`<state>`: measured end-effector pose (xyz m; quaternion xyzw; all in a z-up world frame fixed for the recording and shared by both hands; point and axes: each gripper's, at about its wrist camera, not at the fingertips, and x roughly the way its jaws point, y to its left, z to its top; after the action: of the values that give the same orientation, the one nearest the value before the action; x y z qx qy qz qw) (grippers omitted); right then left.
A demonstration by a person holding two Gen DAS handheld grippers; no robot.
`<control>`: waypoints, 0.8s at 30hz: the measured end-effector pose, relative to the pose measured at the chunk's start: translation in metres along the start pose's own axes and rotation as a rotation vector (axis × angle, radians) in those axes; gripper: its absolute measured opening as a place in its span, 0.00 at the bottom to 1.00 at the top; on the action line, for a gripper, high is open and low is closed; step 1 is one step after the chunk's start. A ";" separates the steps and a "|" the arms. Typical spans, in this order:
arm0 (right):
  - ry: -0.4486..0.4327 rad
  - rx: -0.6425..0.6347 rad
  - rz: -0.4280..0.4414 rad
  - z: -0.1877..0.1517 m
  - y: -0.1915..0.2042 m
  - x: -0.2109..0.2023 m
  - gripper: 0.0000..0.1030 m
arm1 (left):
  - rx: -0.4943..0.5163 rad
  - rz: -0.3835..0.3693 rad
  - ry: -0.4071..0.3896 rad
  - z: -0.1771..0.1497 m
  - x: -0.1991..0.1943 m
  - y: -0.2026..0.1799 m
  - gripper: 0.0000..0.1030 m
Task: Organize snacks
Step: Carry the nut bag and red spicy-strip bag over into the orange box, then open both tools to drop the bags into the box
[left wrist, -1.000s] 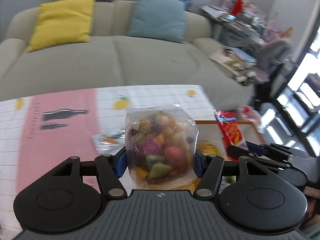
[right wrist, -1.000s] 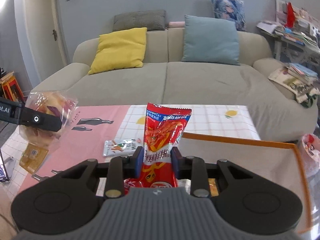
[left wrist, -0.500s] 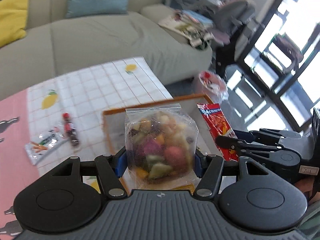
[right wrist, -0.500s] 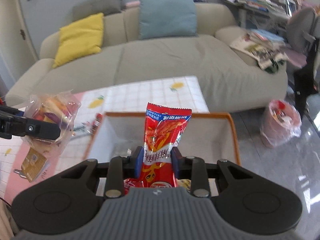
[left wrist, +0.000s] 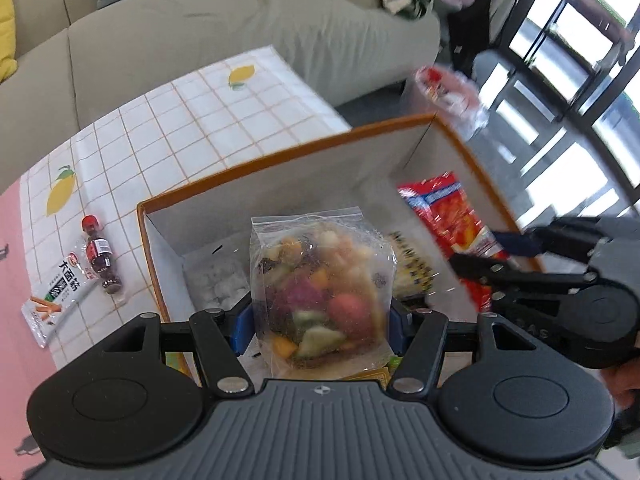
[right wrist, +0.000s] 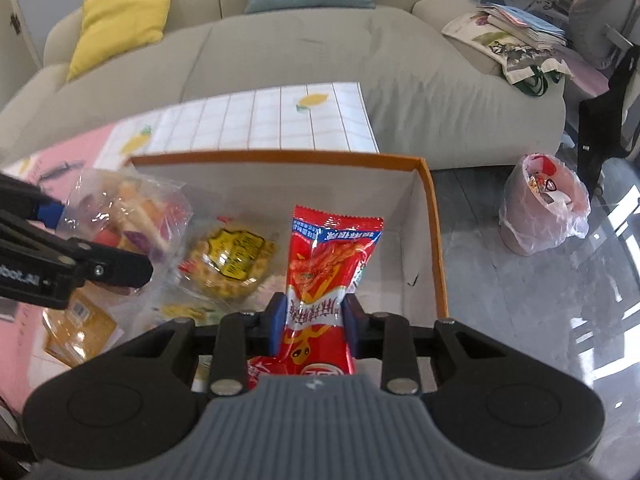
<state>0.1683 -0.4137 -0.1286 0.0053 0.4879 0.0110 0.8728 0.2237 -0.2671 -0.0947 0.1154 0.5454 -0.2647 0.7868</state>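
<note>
**Two soft packets over the open box**

The left gripper [left wrist: 322,312] is closed partway on a clear bag of mixed dried fruit [left wrist: 322,292], pads pressing its sides near the lower middle. The right gripper [right wrist: 314,318] is narrowly closed on a red snack packet [right wrist: 326,272], pinched low at its waist. Both hang over the orange-rimmed box [right wrist: 434,240] in the centre of each frame, where a yellow-labelled snack [right wrist: 230,262] already lies.

Both packets look light, crinkly and slippery — film that yields under the pads. The fruit pieces could probably crush, so a mid-body hold seems safer than the seal edge. A small bottle [left wrist: 102,260] and a stick-snack pack [left wrist: 60,292] lie on the tablecloth [left wrist: 192,120] at left.
</note>
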 end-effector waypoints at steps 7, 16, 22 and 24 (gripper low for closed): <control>0.052 -0.094 -0.069 -0.001 -0.003 0.024 0.28 | 0.057 0.081 0.074 0.003 0.027 -0.005 0.69; 0.088 -0.098 -0.079 -0.002 0.001 0.040 0.31 | 0.098 0.124 0.086 0.000 0.040 -0.012 0.70; 0.100 -0.084 -0.096 -0.001 0.001 0.041 0.36 | 0.123 0.160 0.052 0.000 0.038 -0.013 0.79; 0.098 -0.080 -0.105 -0.001 0.003 0.041 0.40 | 0.121 0.147 0.033 0.002 0.033 -0.012 0.82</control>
<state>0.1891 -0.4102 -0.1635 -0.0557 0.5289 -0.0151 0.8467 0.2279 -0.2876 -0.1233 0.2067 0.5316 -0.2367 0.7866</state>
